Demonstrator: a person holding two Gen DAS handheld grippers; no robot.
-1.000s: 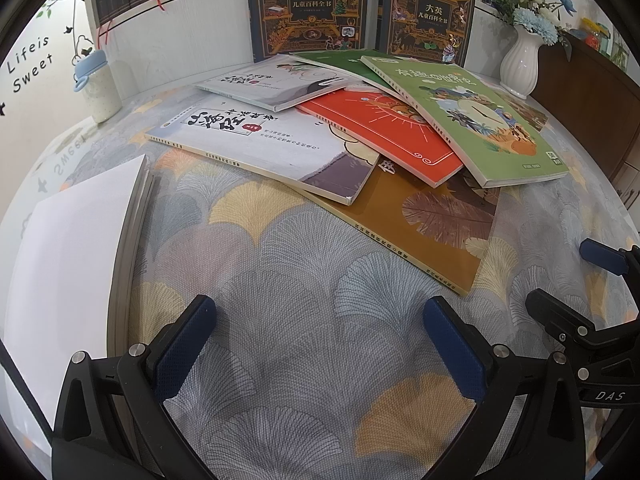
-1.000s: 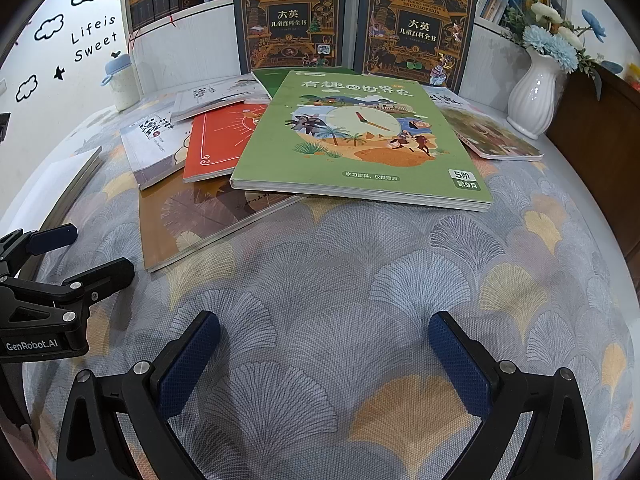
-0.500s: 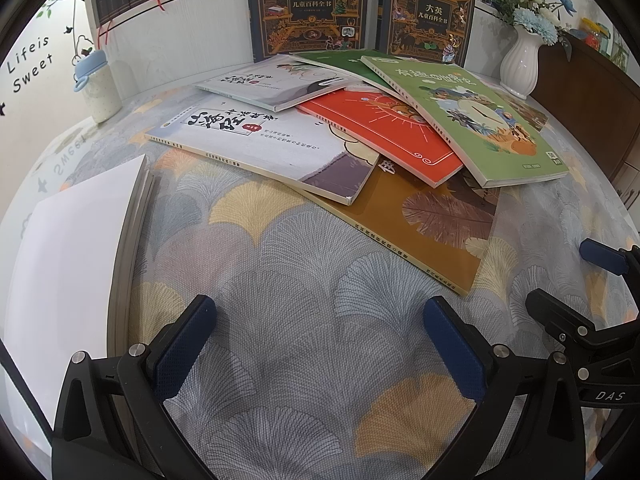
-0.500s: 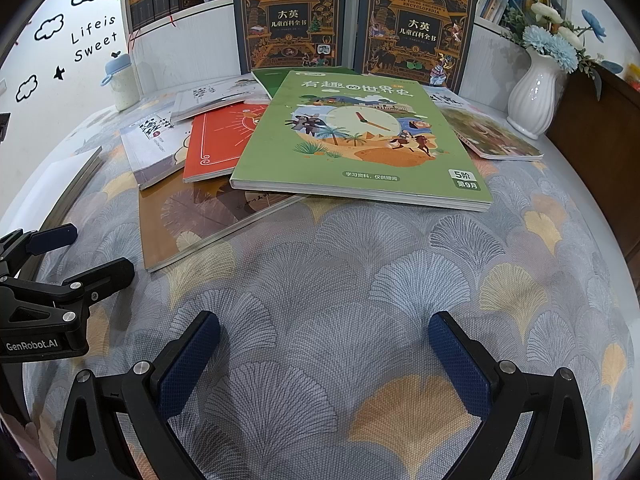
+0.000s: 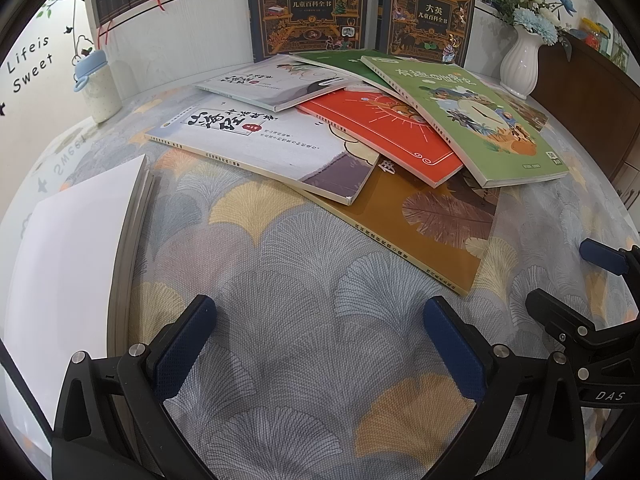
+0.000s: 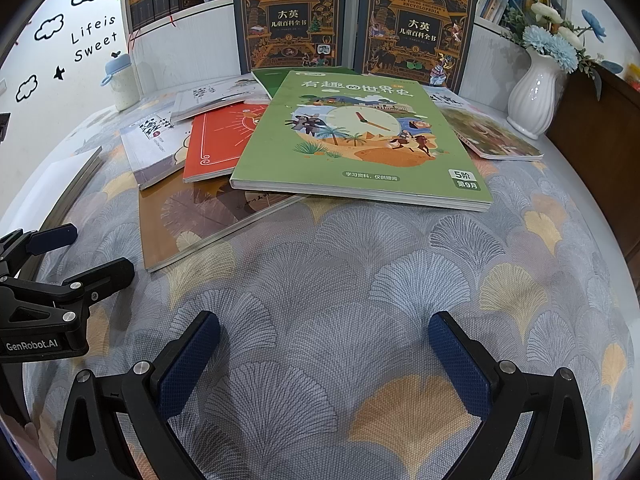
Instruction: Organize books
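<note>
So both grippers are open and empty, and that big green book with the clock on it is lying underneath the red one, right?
Not quite. The green book lies on top of the red book, overlapping its edge, as the right wrist view shows. The left gripper and right gripper are indeed open and empty.

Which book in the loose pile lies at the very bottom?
The brown feather-cover book: the white, orange and green books all overlap it.
</note>
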